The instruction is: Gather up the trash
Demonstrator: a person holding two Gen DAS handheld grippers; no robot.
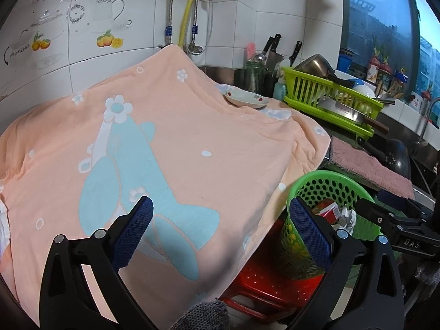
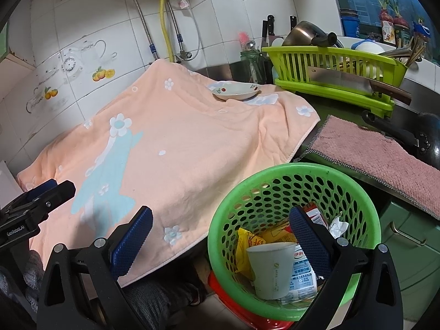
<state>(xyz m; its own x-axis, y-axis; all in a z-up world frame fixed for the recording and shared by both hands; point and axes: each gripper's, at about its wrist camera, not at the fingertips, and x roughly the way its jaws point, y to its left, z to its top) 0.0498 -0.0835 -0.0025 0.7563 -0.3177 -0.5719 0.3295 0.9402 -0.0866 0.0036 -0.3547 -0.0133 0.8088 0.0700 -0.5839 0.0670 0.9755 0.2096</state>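
Both grippers are empty with jaws wide apart: the left gripper (image 1: 220, 236) hovers over the peach flower-print towel (image 1: 192, 137) filling the frame's middle, the right gripper (image 2: 221, 236) hangs above the round green perforated plastic basket (image 2: 357, 192) at lower right. Inside it sit a white paper cup (image 2: 271, 269), a yellow wrapper (image 2: 244, 250) and a crumpled tissue (image 2: 337, 227). A white floral plate (image 2: 236, 90) rests on the towel's far edge.

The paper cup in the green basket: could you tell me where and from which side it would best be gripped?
Grip the paper cup across its upper wall just below the rim, coming down from above. It stands roughly upright with its open mouth up, and the green basket wall and wrappers crowd its sides.
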